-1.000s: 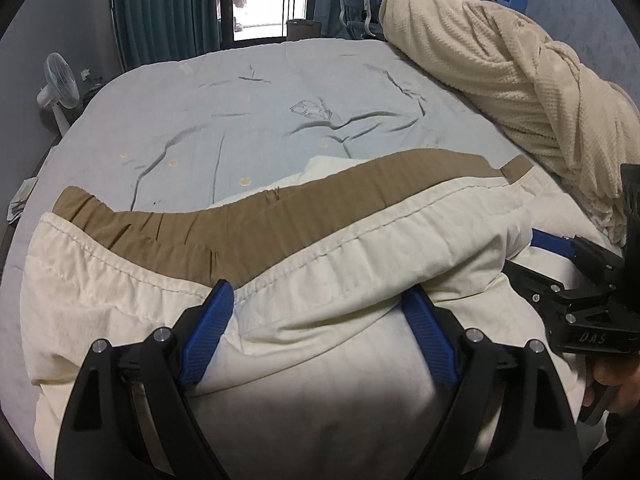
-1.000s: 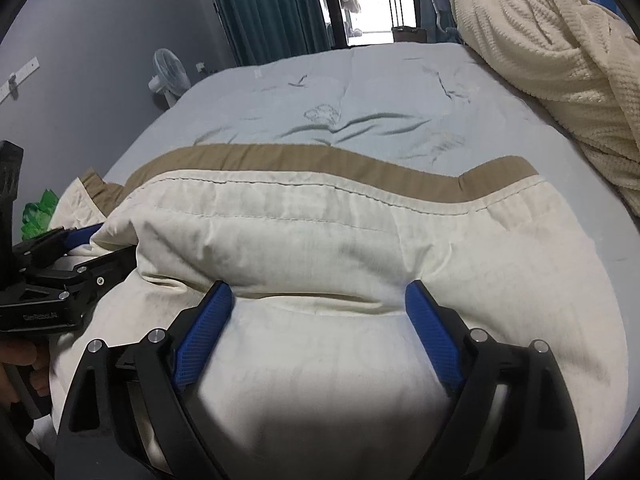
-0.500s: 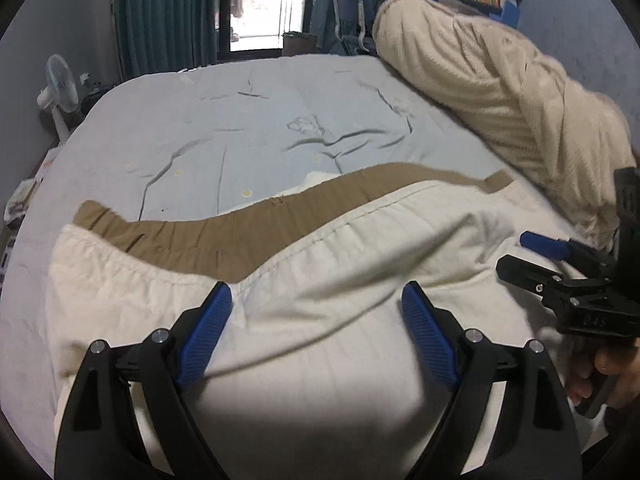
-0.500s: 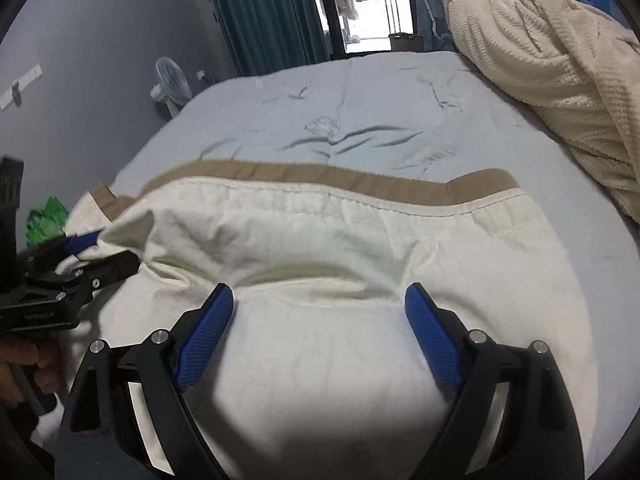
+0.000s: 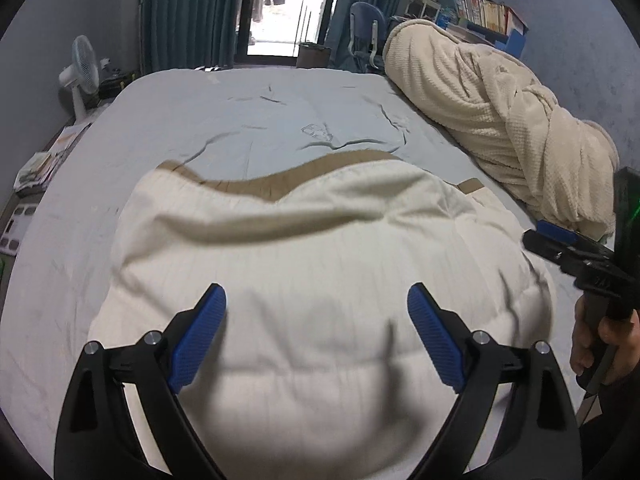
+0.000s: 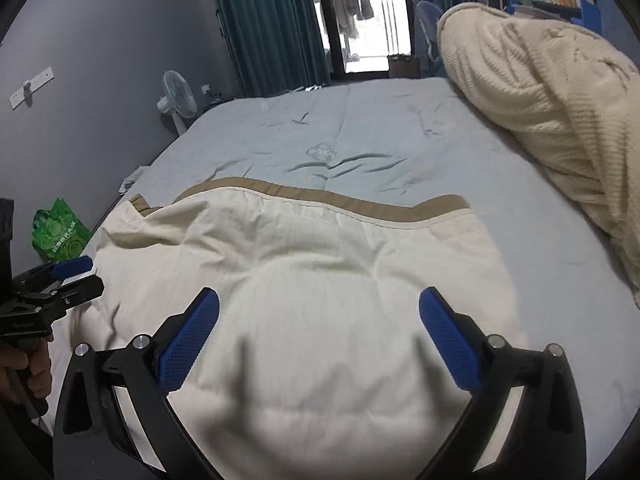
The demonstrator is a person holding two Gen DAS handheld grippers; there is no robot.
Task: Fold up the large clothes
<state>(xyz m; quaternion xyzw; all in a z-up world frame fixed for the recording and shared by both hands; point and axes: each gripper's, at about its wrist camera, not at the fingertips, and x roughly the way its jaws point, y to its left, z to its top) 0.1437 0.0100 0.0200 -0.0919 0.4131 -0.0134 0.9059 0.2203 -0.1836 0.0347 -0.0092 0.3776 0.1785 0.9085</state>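
Observation:
A large cream garment (image 5: 320, 248) with a tan band (image 5: 256, 188) along its far edge lies folded over on the light blue bed; it also fills the middle of the right wrist view, cream garment (image 6: 320, 280). My left gripper (image 5: 317, 296) hovers above its near part with jaws opening and no cloth pinched between the blue pads (image 5: 200, 336). My right gripper (image 6: 319, 296) does the same, jaws opening wide and clear of the cloth. Each shows in the other's view: right gripper (image 5: 560, 244), left gripper (image 6: 68, 276).
A bulky cream knitted blanket (image 5: 500, 120) is heaped along the bed's right side. The light blue sheet (image 5: 240, 120) stretches beyond the garment. A standing fan (image 5: 80, 76) and a green bag (image 6: 60, 232) sit off the left edge.
Both grippers let go of the raised fold they were bunching and drew back and upward. The cloth has settled flatter, covering more of the tan band.

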